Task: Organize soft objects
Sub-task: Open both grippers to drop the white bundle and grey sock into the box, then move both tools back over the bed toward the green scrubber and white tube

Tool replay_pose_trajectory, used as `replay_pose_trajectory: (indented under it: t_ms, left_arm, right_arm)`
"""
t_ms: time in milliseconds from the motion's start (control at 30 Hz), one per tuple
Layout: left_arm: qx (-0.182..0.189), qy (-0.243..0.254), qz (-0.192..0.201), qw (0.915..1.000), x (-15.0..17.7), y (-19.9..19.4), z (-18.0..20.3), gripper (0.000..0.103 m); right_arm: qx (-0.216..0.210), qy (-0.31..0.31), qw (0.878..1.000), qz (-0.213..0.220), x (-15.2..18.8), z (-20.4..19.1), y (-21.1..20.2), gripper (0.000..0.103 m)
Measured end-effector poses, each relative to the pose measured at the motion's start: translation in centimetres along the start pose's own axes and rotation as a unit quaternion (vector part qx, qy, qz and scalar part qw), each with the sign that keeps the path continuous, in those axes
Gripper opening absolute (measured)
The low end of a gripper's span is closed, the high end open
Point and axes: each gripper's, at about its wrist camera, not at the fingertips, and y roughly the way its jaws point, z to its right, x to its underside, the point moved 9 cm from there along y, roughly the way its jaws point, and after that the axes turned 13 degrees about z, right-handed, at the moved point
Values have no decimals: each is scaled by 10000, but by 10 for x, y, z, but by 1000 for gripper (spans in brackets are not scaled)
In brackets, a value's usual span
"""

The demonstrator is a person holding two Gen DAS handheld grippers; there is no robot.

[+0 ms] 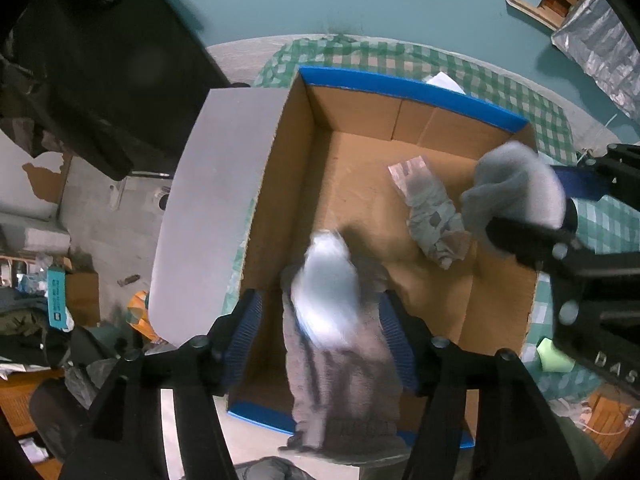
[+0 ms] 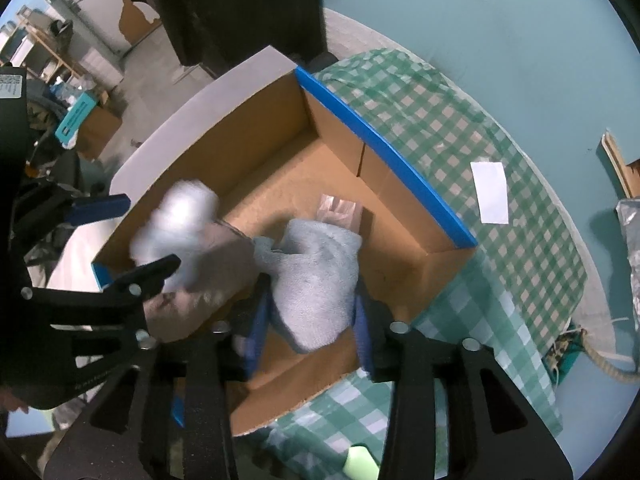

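An open cardboard box (image 1: 400,84) (image 2: 380,140) with blue-taped rims stands on a green checked tablecloth (image 2: 480,160). My left gripper (image 1: 320,328) (image 2: 148,232) hangs over the box's near end, jaws open. A blurred grey-brown and white cloth (image 1: 340,320) (image 2: 208,272) sits loosely between its blue pads, with a gap on the left. My right gripper (image 2: 311,320) (image 1: 524,200) is over the box's right side, also open. A pale grey towel (image 2: 316,276) (image 1: 516,184) bulges between its pads. A patterned cloth bundle (image 1: 432,216) lies on the box floor.
A grey-white flap or board (image 1: 216,200) (image 2: 200,112) lines the box's left side. A white slip of paper (image 2: 490,192) lies on the tablecloth beyond the box, a pale green item (image 1: 554,354) near the front. Cluttered floor and dark furniture lie to the left.
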Motion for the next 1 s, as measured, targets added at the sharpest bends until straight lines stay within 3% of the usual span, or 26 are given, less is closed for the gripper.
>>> replay_pose_trajectory:
  t_ms: [33,100,600,1000]
  left_arm:
    - [-15,9,-16,10000,0,0,0,68]
    - [-12,7,7,10000,-1,-2,0,72]
    - [-10,162,190,9997,-3,-26,28,73]
    - [95,324,216,9992,5,-44,72,74]
  right_arm:
    - [11,25,10000,23,-1,0,0,57]
    - [79,43,9999,57,-2,2,-1,62]
    - [224,90,9995,215,11,20,-27,62]
    - [340,227,9986,335,48,50,-62,63]
